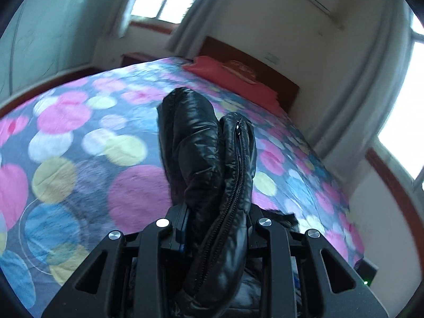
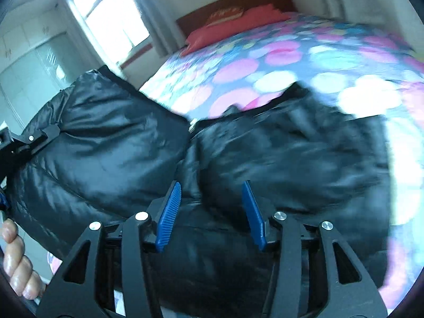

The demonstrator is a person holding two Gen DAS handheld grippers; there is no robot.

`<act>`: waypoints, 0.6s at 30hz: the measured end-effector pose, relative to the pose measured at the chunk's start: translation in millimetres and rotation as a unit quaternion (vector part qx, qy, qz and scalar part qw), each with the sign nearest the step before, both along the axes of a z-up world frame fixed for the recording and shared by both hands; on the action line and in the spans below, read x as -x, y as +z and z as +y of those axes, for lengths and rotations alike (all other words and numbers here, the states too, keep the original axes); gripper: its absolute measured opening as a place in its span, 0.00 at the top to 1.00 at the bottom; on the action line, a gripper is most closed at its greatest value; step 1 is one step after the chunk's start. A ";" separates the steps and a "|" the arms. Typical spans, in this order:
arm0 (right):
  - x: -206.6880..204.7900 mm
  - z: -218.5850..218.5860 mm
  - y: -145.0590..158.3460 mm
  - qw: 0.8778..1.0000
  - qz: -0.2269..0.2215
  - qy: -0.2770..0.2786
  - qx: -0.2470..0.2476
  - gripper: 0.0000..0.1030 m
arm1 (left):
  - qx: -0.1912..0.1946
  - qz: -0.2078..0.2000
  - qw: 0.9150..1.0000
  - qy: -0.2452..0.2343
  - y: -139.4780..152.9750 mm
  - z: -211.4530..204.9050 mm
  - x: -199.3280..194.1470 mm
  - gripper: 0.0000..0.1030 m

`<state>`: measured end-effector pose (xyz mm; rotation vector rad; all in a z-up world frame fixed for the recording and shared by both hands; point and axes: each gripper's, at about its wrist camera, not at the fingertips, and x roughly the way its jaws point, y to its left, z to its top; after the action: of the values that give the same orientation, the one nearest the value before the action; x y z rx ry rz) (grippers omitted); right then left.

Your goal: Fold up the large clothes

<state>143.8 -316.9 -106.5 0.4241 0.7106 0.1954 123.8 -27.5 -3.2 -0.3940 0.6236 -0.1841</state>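
Black glossy quilted puffer jacket (image 2: 278, 145): spread on the bed's (image 1: 79, 137) plush dotted cover. Left claw (image 1: 217, 220): clenched on a zippered padded fold. Right claw (image 2: 212, 212): released, ribbed blue pads (image 2: 169, 214) apart above jacket.

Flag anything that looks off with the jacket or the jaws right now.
Nothing looks damaged. The black puffer jacket lies rumpled on the dotted bedspread, one zipper edge bunched in the left gripper. The right gripper hangs over it, jaws apart, holding nothing.

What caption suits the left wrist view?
Left tool clamps a black puffer jacket above the dotted bedspread.
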 end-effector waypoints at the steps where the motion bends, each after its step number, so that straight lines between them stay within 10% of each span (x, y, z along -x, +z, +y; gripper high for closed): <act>1: 6.1 -14.1 3.0 1.000 -0.001 -0.012 -0.001 0.53 | -0.009 -0.002 1.000 -0.009 1.3 -11.5 1.9 0.72; 18: 67.6 -159.6 -21.5 0.989 0.038 -0.136 -0.043 0.51 | -0.103 0.036 0.986 -0.127 -79.5 -183.2 4.9 0.69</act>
<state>76.1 -476.5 -128.0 0.6079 0.7123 -0.0491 118.9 -210.7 -82.8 -0.1210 0.7572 -0.3465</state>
